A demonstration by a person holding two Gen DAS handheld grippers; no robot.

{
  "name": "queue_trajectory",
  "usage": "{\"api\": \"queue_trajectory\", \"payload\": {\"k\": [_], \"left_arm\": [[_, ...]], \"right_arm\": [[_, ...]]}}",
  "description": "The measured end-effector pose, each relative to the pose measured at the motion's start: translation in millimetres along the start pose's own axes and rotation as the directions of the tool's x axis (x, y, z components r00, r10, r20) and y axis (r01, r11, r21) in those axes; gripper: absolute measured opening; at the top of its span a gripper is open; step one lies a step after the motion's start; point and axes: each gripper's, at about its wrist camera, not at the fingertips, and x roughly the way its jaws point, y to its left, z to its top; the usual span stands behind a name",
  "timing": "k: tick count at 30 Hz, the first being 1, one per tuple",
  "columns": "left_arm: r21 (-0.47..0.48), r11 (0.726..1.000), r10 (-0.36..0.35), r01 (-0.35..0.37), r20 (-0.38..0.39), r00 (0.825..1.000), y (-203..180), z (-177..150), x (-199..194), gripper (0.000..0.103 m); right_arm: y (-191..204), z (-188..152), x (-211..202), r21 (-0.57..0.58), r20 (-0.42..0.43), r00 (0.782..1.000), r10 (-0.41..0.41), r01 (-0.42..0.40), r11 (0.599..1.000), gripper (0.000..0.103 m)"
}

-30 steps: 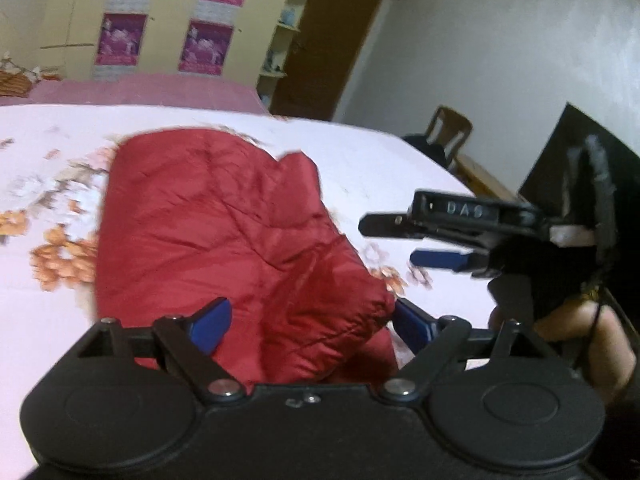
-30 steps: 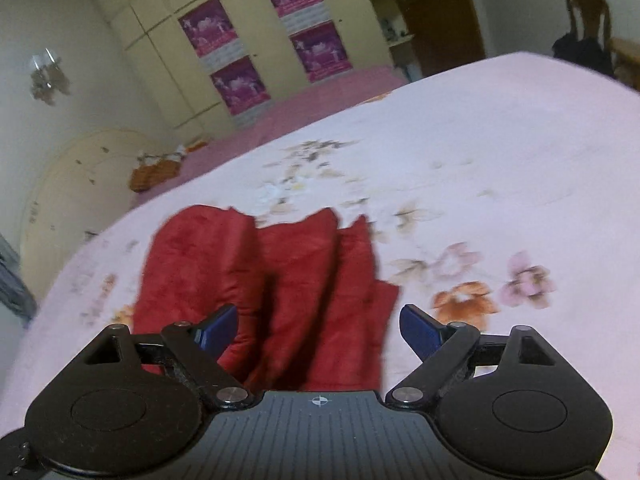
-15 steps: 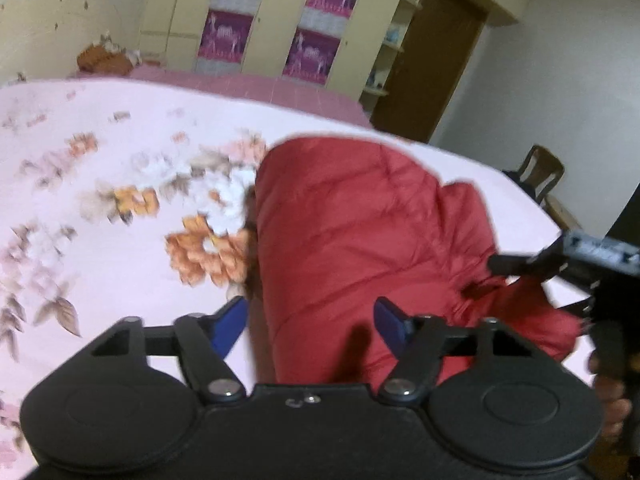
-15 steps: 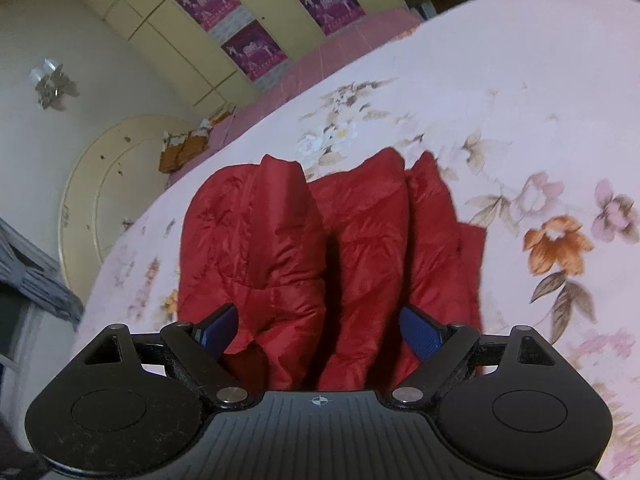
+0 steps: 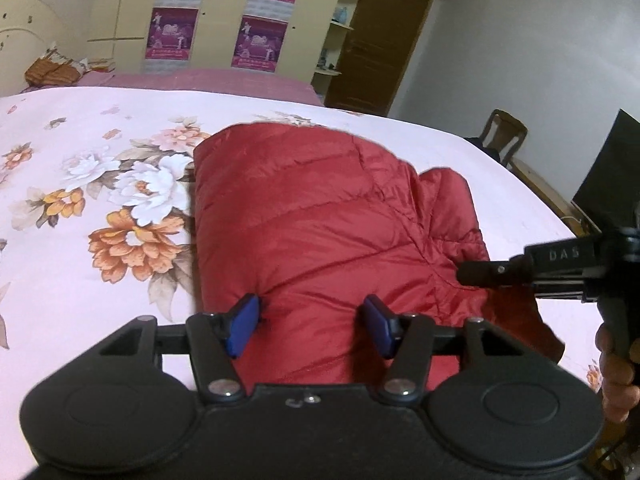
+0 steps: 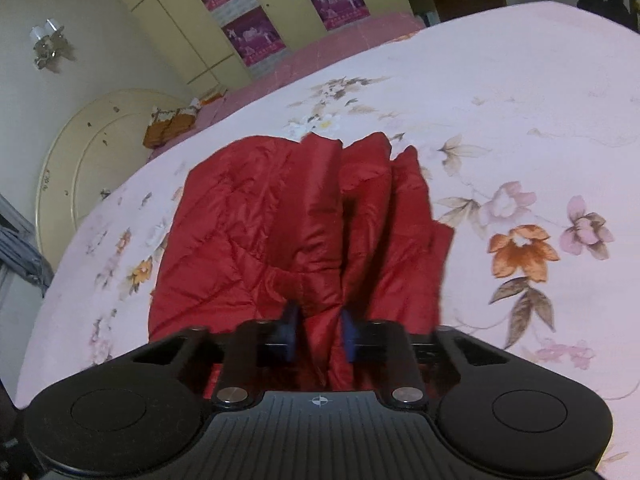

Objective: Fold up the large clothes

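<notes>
Right claw (image 6: 318, 338), its blue pads drawn close, was clenched on a bunched fold at the near edge of the red quilted jacket (image 6: 256, 232); left claw (image 5: 310, 326) was released, its pads spread apart over the jacket's near hem without pinching it. The jacket lay on the floral bed sheet (image 5: 80, 184), already gathered into a compact, roughly rectangular bundle with several layers stacked at one side. Judged from this arrangement, most folds appeared complete; what seemed left was a final fold or a tidying of the loose layers near the right claw, which also showed at the edge of the left wrist view (image 5: 496, 270).
</notes>
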Motion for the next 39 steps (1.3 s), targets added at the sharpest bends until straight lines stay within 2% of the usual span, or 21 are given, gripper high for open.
{"api": "queue_trajectory", "payload": {"k": [4,7,10,11,13,15,17,20,23,27,32,34,36,39], "left_arm": [[-0.022,1.0,0.018,-0.018,0.016,1.0,2,6,1,0.057],[-0.037,0.999,0.008,-0.009,-0.022,1.0,3,5,14,0.059],[-0.029,0.999,0.029,-0.03,-0.041,0.999,-2,0,28,0.059],[-0.034,0.999,0.03,-0.031,-0.043,0.999,-2,-2,31,0.059],[-0.022,0.999,0.045,-0.046,-0.045,0.998,-6,-2,31,0.059],[-0.028,0.998,0.052,-0.054,-0.049,0.997,-7,-2,29,0.059],[-0.046,0.997,0.058,-0.061,-0.054,0.997,-6,0,29,0.059],[-0.048,0.996,0.075,-0.078,-0.062,0.995,-10,2,27,0.059],[-0.045,0.994,0.093,-0.096,-0.07,0.993,-14,4,30,0.059],[-0.05,0.991,0.117,-0.121,-0.078,0.99,-18,5,31,0.059],[-0.037,0.988,0.143,-0.147,-0.08,0.986,-23,4,35,0.06],[-0.027,0.987,0.154,-0.156,-0.078,0.985,-25,3,37,0.062],[-0.025,0.986,0.162,-0.165,-0.082,0.983,-26,3,39,0.064],[-0.034,0.986,0.162,-0.166,-0.098,0.982,-26,8,39,0.066]], "right_arm": [[-16,-9,-2,-0.02,-0.005,0.999,-0.052,0.052,0.998,0.012],[-24,-18,12,-0.062,-0.001,0.992,-0.126,0.126,0.99,0.012],[-20,-22,23,-0.114,0.02,0.985,-0.169,0.17,0.979,0.012],[-20,-25,29,-0.142,0.02,0.984,-0.179,0.18,0.973,0.012],[-25,-26,30,-0.121,0.013,0.986,-0.163,0.164,0.979,0.012],[-23,-24,22,-0.13,0.026,0.986,-0.167,0.169,0.977,0.018],[-16,-22,6,-0.148,0.071,0.977,-0.201,0.209,0.967,0.039],[-8,-19,-20,-0.18,0.146,0.972,-0.185,0.21,0.961,0.042],[3,-21,-37,-0.21,0.166,0.979,-0.118,0.152,0.966,0.041],[9,-38,-32,-0.278,0.103,0.992,-0.069,0.095,0.956,0.041],[-1,-60,-2,-0.354,0.044,0.991,-0.122,0.13,0.926,0.041],[-10,-62,8,-0.348,0.016,0.992,-0.129,0.127,0.929,0.042],[-19,-60,16,-0.32,-0.008,0.991,-0.137,0.127,0.939,0.055],[-26,-49,10,-0.265,-0.047,0.993,-0.112,0.095,0.959,0.058]]}}
